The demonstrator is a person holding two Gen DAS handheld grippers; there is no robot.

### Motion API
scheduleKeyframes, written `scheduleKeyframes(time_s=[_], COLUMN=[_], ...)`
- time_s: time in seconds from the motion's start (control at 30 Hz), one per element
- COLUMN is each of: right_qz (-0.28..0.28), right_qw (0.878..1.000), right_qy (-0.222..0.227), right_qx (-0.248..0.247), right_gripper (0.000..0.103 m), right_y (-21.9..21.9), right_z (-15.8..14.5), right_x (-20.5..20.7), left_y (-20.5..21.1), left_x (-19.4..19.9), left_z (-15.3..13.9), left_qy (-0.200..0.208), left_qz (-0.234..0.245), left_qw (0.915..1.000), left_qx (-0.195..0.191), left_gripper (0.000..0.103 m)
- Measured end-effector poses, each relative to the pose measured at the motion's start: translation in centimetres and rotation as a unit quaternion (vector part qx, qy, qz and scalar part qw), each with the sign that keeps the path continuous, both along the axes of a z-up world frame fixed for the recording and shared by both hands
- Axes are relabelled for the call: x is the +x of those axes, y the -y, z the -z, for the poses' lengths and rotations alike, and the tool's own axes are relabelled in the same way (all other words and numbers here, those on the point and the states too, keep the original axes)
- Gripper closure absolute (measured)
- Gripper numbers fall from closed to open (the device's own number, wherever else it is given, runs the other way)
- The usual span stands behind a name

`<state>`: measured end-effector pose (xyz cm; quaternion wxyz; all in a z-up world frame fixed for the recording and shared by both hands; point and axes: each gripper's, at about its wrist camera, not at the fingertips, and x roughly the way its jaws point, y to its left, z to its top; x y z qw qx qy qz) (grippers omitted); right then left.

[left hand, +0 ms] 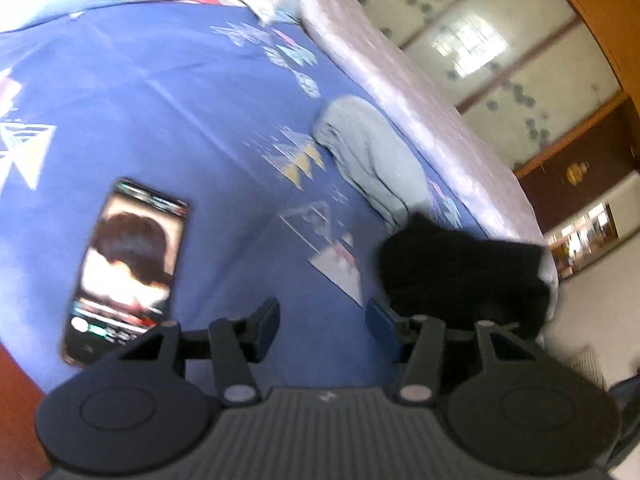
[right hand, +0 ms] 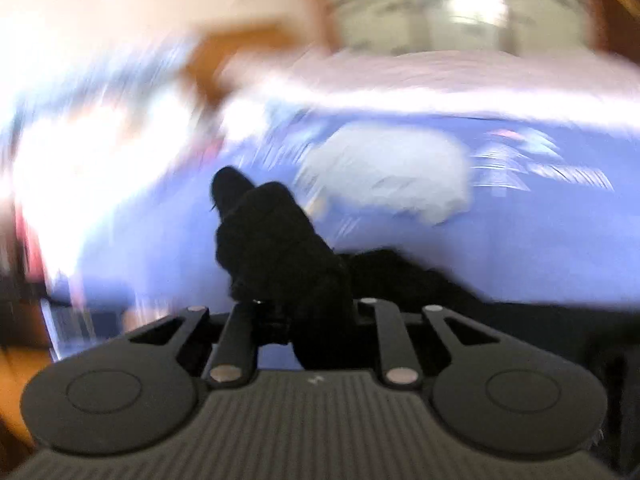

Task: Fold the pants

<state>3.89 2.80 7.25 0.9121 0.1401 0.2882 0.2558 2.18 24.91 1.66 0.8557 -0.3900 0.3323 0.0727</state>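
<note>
A black pair of pants (left hand: 460, 276) lies bunched near the edge of the blue patterned bedsheet (left hand: 180, 100). My left gripper (left hand: 324, 322) stands open over the sheet with nothing between its fingers, and the black cloth sits just past its right finger. In the blurred right wrist view a bunch of the black pants (right hand: 280, 248) rises from between the fingers of my right gripper (right hand: 308, 320), which is shut on it; the fingertips are hidden by the cloth. A light grey-blue garment (left hand: 368, 152) lies folded further back on the sheet, seen too in the right wrist view (right hand: 388, 176).
A phone (left hand: 128, 268) with a lit screen lies on the sheet to the left of the left gripper. A pale lilac cover (left hand: 420, 112) runs along the bed's far side. Wardrobe doors (left hand: 500, 60) stand beyond it. A wooden bed frame (left hand: 16, 400) borders the near left corner.
</note>
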Motion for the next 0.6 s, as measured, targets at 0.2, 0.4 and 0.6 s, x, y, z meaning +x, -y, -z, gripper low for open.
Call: scheduleKeyframes(time_s=[0.2, 0.4, 0.6], right_qz=[0.232, 0.345, 0.298], right_qw=[0.965, 0.917, 0.904], right_qy=[0.003, -0.115, -0.179], right_qx=[0.120, 0.163, 0.249], right_gripper=[0.082, 0.082, 0.066], right_y=[17.8, 28.7, 30.8], right_z=[-1.2, 6.6, 9.8], right_x=[-3.1, -4.9, -5.3], left_y=[8.8, 20.5, 26.4], left_x=[4.1, 9.8, 12.8], left_z=[-0.9, 0.2, 4.0], left_qy=[-0.006, -0.018, -0.085], left_qz=[0.116, 0.233, 0.261], left_qw=[0.9926, 0.9693, 0.9553], left_qx=[0.036, 0.077, 0.109], left_gripper=[0.054, 0.054, 0.043])
